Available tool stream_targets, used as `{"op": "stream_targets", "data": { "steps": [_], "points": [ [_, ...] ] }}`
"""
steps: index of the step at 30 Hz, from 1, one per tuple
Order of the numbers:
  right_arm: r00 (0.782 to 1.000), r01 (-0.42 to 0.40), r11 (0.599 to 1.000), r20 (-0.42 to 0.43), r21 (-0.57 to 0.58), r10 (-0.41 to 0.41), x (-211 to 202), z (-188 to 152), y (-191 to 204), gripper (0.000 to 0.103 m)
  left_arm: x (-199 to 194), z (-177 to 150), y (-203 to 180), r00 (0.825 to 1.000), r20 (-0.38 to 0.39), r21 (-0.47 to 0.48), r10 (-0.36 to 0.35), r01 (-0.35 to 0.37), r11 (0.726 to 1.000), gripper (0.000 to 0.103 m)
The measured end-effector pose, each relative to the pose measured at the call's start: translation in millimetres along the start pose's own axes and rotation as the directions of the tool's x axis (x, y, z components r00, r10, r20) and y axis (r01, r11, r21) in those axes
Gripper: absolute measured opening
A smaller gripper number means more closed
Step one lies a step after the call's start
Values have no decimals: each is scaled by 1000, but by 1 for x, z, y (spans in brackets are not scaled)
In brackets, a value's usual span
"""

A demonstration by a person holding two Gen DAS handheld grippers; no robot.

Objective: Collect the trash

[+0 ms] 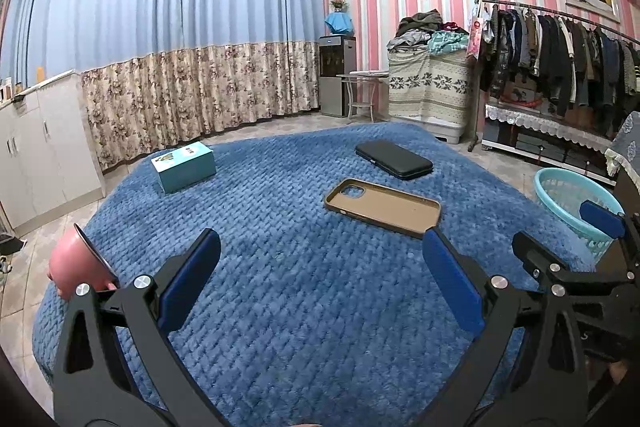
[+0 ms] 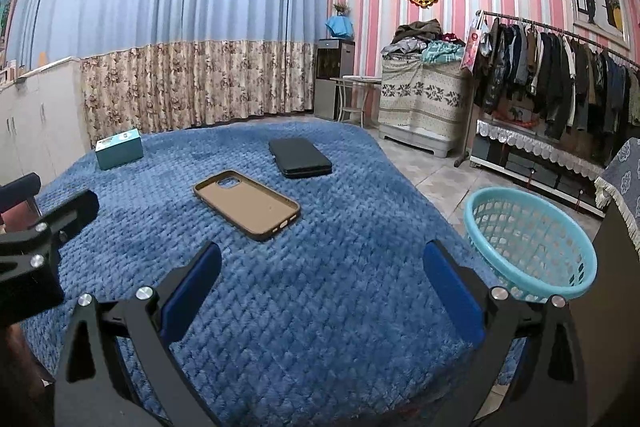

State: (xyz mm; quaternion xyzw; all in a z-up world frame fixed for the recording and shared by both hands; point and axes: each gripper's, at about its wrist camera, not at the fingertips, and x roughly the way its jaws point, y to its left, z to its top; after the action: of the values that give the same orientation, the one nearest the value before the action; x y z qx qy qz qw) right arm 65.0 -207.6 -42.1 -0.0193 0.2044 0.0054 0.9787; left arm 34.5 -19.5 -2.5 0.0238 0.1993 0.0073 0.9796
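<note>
On a table covered with a blue woven cloth (image 1: 300, 287) lie a brown phone case (image 1: 382, 207), inside up, a black phone case (image 1: 394, 159) behind it and a teal box (image 1: 185, 166) at the far left. They also show in the right wrist view: brown case (image 2: 247, 203), black case (image 2: 300, 157), teal box (image 2: 119, 149). A light blue plastic basket (image 2: 528, 243) stands off the table's right edge. My left gripper (image 1: 320, 239) is open and empty above the cloth. My right gripper (image 2: 322, 251) is open and empty, near the basket.
A pink cup-like object (image 1: 78, 263) sits at the table's left edge. Behind are curtains (image 1: 168, 39), a white cabinet (image 1: 44, 151), a water dispenser (image 1: 336, 75), a covered washer (image 1: 430, 87) and a clothes rack (image 1: 560, 55). The floor is tiled.
</note>
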Motion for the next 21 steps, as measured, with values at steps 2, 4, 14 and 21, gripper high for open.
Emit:
{"op": "stream_targets", "data": {
  "steps": [2, 4, 14, 21],
  "points": [
    [1000, 1, 1000, 2, 0, -1, 0, 0, 0, 98, 0, 1, -1, 1000, 1, 1, -3, 3, 1000, 98],
    [1000, 1, 1000, 1, -1, -1, 0, 1, 0, 98, 0, 1, -2, 1000, 0, 6, -2, 2, 1000, 98],
    [1000, 12, 1000, 23, -1, -12, -6, 6, 0, 98, -3, 4, -3, 1000, 14, -4, -8, 8, 1000, 98],
    [1000, 15, 1000, 24, -3, -15, -7, 7, 1, 98, -4, 5, 0, 1000, 21, -16, 1, 0, 1000, 98]
  ]
}}
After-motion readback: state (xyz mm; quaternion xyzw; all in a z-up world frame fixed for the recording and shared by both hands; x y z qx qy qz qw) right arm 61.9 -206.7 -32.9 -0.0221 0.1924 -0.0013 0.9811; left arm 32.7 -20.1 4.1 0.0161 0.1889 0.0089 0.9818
